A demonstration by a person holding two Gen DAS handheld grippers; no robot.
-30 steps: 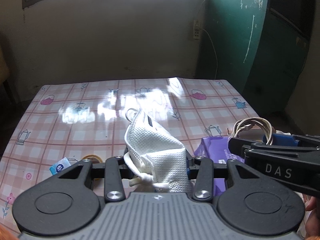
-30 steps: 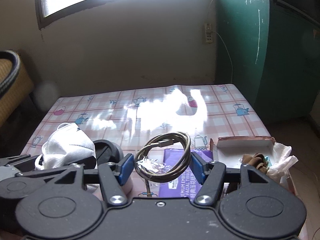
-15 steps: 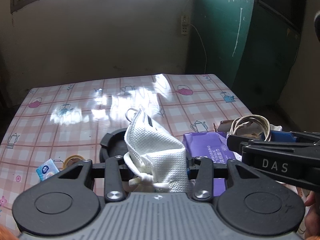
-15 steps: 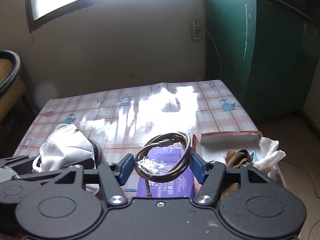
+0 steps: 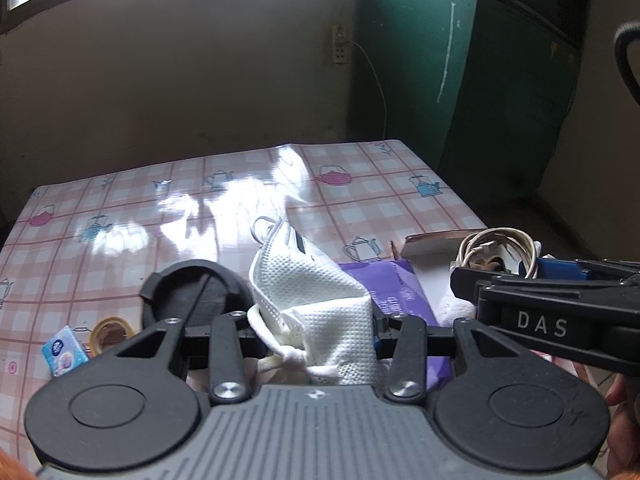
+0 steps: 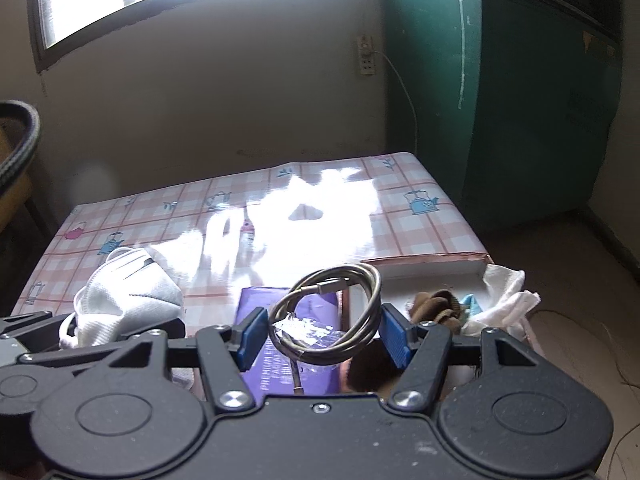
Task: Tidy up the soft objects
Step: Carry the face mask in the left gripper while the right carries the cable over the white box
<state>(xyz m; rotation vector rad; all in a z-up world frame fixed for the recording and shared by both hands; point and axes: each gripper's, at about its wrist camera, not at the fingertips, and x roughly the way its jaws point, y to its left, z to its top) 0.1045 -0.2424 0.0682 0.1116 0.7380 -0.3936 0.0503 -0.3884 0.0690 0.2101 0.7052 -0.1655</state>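
Both grippers shifted rightward; box now nearer. White mask (image 5: 316,296) pinched in left gripper (image 5: 314,330), frame centre. Coiled cable (image 6: 328,316) clamped in right gripper (image 6: 322,336) above purple tissue pack (image 6: 280,364), beside box (image 6: 432,270) at right.

The face mask (image 5: 310,296) sits between the fingers of the left tool (image 5: 312,328), above the table (image 5: 200,208). Just left of it a round disc (image 5: 192,292) lies on the table; further left are a tape roll (image 5: 110,330) and a small packet (image 5: 64,351). Right of the mask lies the tissue pack (image 6: 288,344), and right of the pack stands an open box (image 6: 424,266) with cloths (image 6: 504,300) in it. The coiled cable (image 6: 328,316) is between the fingers of the right tool (image 6: 324,336), over the tissue pack.
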